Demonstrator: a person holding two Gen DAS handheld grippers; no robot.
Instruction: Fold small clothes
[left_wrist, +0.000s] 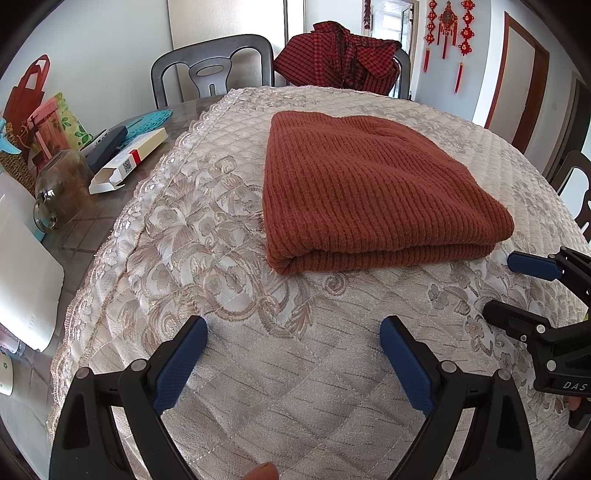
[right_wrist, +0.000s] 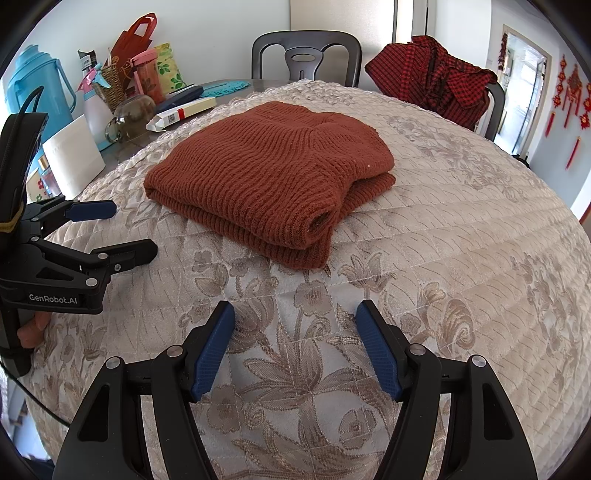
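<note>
A rust-brown ribbed knit sweater (left_wrist: 365, 192) lies folded into a thick rectangle on the quilted floral table cover (left_wrist: 258, 369); the right wrist view shows the sweater (right_wrist: 273, 184) with its folded edges stacked toward me. My left gripper (left_wrist: 293, 328) hovers open over bare cover, well short of the sweater's near edge, nothing between its blue pads. My right gripper (right_wrist: 295, 314) is likewise open and empty, just in front of the sweater's near corner. Each gripper shows in the other's view: the right gripper (left_wrist: 517, 284) at the right edge, the left gripper (right_wrist: 125, 229) at the left.
A red checked garment (left_wrist: 340, 59) hangs over a dark chair (right_wrist: 491, 107) behind the table. Another dark chair (left_wrist: 212, 66) stands at the back. On the left sit a glass jar (left_wrist: 61, 188), a long white box (left_wrist: 127, 160), a blue thermos (right_wrist: 33, 96) and bags.
</note>
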